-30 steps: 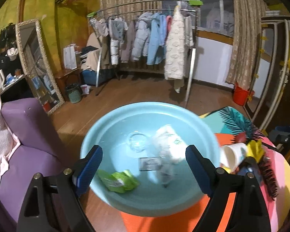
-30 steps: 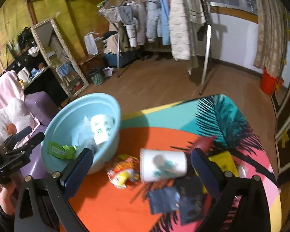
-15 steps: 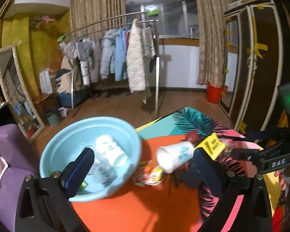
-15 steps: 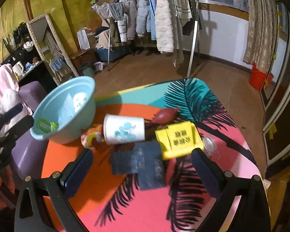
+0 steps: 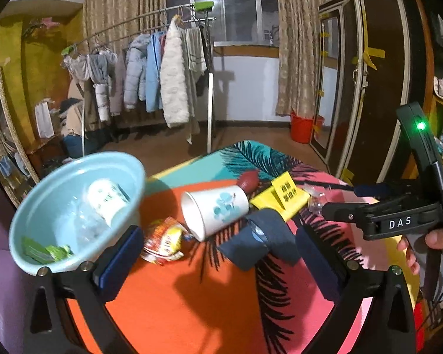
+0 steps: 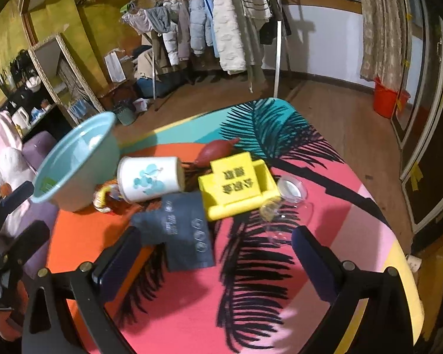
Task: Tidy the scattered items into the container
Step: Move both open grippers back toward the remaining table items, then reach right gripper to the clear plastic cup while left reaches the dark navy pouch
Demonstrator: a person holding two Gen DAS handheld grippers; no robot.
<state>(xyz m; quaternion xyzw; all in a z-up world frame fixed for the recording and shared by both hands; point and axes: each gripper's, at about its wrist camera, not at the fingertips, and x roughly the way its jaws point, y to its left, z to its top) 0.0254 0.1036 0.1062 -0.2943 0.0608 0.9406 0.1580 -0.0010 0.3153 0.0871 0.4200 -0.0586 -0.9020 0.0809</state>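
Looking thru left wrist cam: left claw (image 5: 218,253) spread wide, nothing in it; blue basin (image 5: 38,203) at worktop (image 5: 192,303) edge holds a paper cup (image 5: 106,199), green packets (image 5: 45,250), clear plastic; white cup (image 5: 214,211) lies tipped beside it w/ snack wrapper (image 5: 162,240). Right cam: right claw (image 6: 215,258) released, empty, over dark cloth (image 6: 180,230); yellow holder (image 6: 239,185) and glass jar (image 6: 292,191) still out on worktop.
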